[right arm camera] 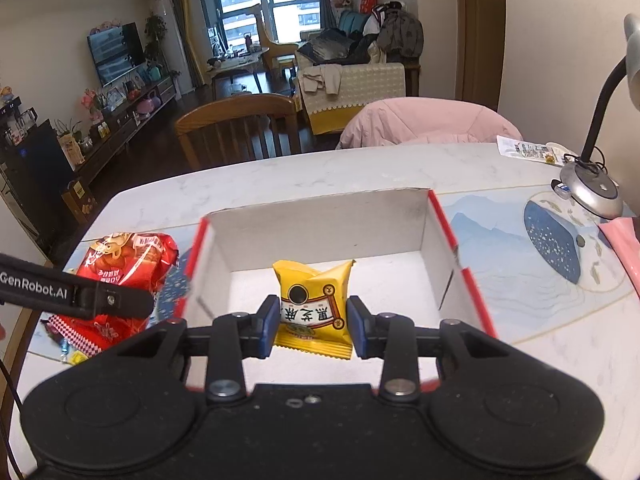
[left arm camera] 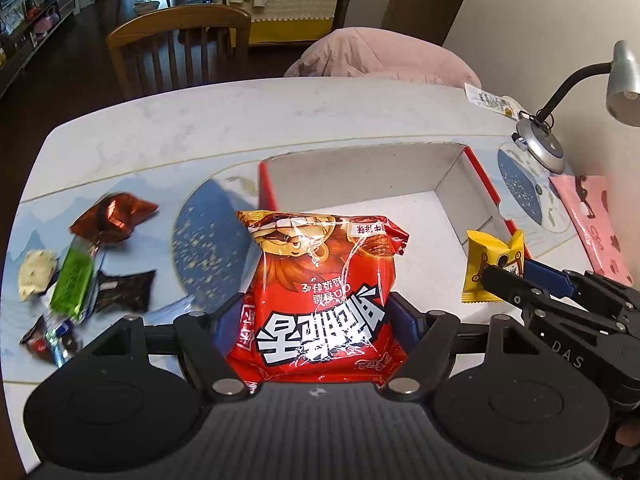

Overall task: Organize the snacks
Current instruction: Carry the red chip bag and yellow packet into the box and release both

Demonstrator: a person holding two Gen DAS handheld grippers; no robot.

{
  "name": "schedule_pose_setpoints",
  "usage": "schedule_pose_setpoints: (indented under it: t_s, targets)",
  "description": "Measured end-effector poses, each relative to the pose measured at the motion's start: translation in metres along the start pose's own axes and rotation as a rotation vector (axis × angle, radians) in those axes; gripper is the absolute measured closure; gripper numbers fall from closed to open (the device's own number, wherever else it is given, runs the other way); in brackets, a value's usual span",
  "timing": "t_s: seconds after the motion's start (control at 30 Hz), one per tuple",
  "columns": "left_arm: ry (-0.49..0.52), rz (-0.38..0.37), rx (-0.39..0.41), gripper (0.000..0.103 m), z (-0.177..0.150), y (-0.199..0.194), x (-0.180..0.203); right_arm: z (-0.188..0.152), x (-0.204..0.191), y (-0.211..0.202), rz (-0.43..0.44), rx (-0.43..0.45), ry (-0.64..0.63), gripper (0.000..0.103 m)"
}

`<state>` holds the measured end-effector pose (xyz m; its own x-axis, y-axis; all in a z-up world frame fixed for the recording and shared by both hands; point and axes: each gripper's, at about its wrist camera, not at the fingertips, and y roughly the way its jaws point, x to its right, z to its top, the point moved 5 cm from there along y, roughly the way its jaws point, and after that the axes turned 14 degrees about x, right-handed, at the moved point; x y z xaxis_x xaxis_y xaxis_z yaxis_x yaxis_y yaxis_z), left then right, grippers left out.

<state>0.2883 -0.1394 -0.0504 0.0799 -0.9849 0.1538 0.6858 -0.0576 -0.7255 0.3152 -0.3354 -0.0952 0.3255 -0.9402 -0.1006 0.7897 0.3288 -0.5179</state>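
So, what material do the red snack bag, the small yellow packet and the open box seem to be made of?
Red snack bag: glossy plastic film, judging by bright glare streaks and crinkles. Yellow packet: probably plastic film too, less shiny, with a ribbed, crimped seal along its bottom edge. Box: likely cardboard, with matte grey-white walls inside, stiff straight folds and a red printed outside.

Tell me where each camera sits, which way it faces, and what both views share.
Left wrist: on the left tool, looking down over the table; its pads clamp a red snack bag; the right tool shows beside it.
Right wrist: on the right tool, facing the open box; it is shut on a yellow packet; the left tool's finger enters left.
Shared: box, both snacks, lamp, pink jacket.
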Motion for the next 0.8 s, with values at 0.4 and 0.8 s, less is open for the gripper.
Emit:
schedule_pose_setpoints:
  t_s: [0.4,0.8]
  targets:
    - [0.047,0.041,-0.070,0.028,0.018,0.067,0.038,-0.001,0.032,0.042,0.042,-0.081,-0.039,0.076]
    - [0.155,0.086,-0.187,0.028,-0.003,0.128,0.065,-0.021,0.039,0.064,0.092,-0.172,-0.035,0.074]
